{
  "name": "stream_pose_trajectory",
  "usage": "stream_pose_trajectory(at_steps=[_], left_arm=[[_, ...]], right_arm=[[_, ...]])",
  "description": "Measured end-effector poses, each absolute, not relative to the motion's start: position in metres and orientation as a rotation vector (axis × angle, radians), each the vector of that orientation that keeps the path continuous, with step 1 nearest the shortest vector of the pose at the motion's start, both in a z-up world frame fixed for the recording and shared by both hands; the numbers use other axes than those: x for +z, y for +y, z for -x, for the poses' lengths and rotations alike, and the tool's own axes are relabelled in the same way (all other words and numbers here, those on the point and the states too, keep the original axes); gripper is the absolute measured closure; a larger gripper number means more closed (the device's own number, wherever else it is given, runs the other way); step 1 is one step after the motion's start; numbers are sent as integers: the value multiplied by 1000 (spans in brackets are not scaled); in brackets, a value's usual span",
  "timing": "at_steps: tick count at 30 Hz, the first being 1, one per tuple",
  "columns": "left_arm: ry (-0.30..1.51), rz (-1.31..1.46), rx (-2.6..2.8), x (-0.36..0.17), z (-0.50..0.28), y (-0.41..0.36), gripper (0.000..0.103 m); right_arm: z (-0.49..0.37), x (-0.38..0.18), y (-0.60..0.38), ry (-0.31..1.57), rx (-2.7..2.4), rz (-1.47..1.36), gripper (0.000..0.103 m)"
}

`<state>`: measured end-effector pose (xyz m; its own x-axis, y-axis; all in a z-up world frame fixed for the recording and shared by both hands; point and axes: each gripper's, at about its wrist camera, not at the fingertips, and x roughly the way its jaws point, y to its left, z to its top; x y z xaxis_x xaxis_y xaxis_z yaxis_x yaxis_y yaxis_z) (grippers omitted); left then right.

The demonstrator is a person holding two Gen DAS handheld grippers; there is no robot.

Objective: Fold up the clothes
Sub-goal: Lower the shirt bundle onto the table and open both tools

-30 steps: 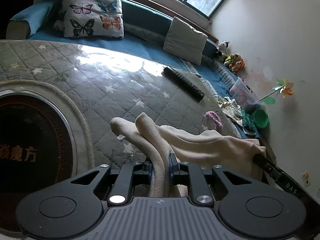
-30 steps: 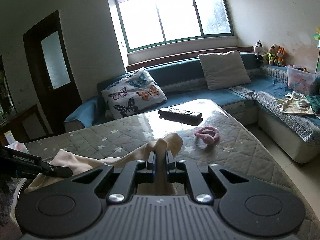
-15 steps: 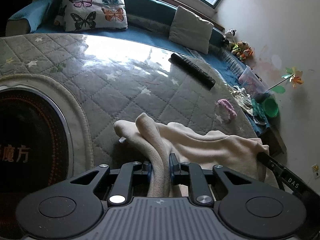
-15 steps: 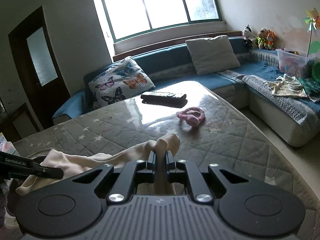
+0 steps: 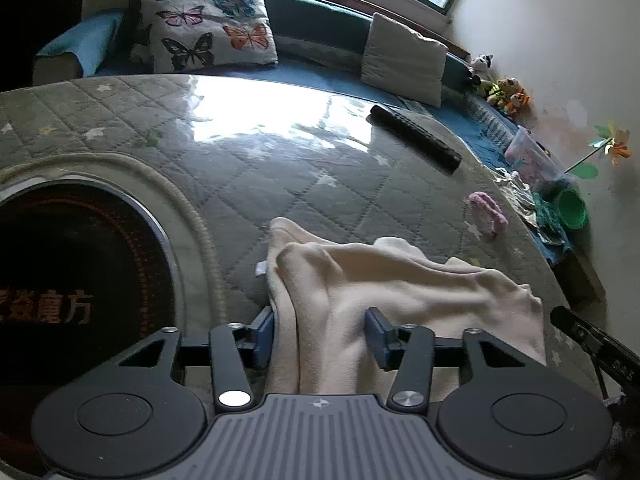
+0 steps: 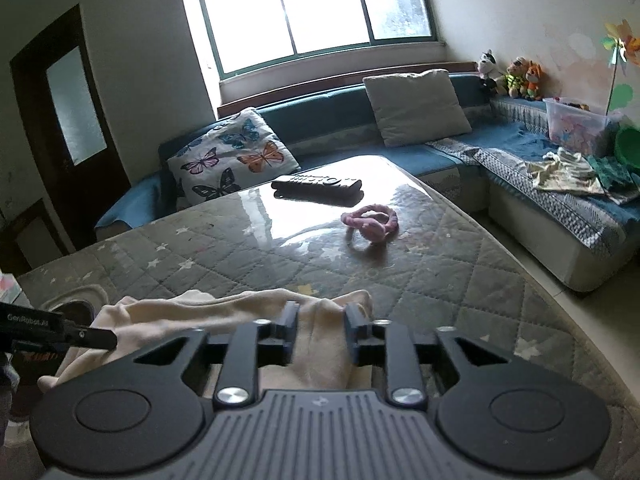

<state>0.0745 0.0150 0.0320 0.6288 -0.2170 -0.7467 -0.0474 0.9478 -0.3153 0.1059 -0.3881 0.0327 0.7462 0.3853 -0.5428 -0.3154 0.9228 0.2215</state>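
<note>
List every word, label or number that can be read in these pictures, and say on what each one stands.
"魔方": orange characters on the dark round panel; the characters before them are blurred.
"GenRobot.AI": on the side of the left claw.
Marking on the right claw: blurred.
Remote control button labels: too small.

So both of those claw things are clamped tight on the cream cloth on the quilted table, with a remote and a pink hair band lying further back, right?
Not quite: neither is clamped. The left gripper and right gripper both stand open around the cream cloth, as each wrist view shows. The rest holds: the remote and pink hair band lie further back on the quilted table.
</note>
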Motion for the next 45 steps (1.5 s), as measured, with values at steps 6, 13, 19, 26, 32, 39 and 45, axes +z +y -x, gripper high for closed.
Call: stream_pose_trajectory(at_steps=[6, 13, 19, 26, 32, 39, 45], left_arm=[[870, 291, -65, 34, -66, 20, 36], [854, 231, -54, 33, -51, 14, 26], [844, 195, -37, 31, -46, 13, 24], [846, 168, -27, 27, -43, 13, 23], [851, 154, -23, 21, -41, 13, 21], [831, 115, -1, 18, -36, 12, 9], [814, 79, 14, 16, -32, 10, 1]], right_arm=[[-92, 35, -376, 621, 423, -81, 50], [-75, 32, -356, 623, 451, -11, 47], [-65, 26, -343, 635, 456, 57, 47], [-64, 17, -336, 650, 395, 159, 39], [-63, 13, -340, 658, 366, 165, 32], [-61, 11, -347, 661, 323, 151, 15], [-58, 10, -350, 661, 305, 152, 6]])
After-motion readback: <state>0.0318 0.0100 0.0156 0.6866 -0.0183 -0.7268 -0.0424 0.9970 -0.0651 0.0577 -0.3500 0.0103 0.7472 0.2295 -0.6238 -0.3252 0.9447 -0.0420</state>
